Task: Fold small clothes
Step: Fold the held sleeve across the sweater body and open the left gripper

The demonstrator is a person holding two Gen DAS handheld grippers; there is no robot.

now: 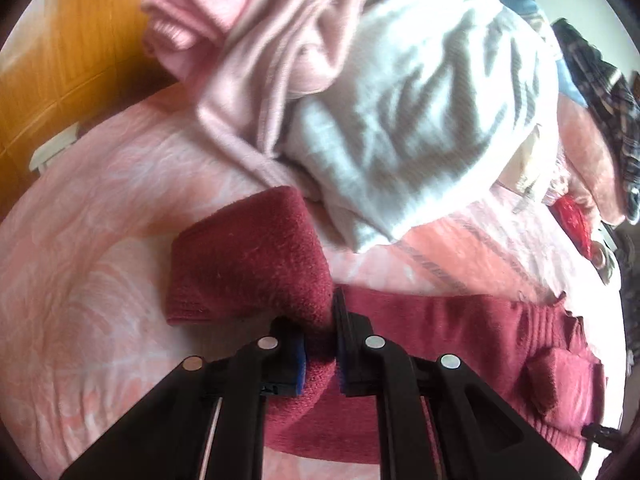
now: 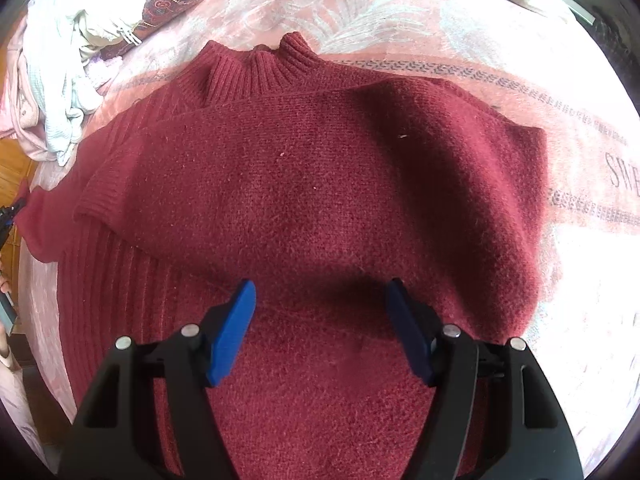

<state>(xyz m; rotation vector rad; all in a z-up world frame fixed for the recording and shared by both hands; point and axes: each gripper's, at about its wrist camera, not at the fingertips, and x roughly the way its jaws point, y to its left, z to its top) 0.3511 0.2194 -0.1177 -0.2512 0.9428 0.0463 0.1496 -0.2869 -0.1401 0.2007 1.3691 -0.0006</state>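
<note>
Left tongs (image 1: 320, 354) clench your maroon sweater's (image 2: 320, 208) sleeve; a thin pinch may slip, or the lift may drag the body lying on the bed (image 2: 400, 12). Right tongs (image 2: 320, 320) hover released above it, pinning nothing.

Sweater (image 2: 320, 200) on bedspread (image 2: 400, 12), clothes pile (image 2: 68, 60) left.
</note>
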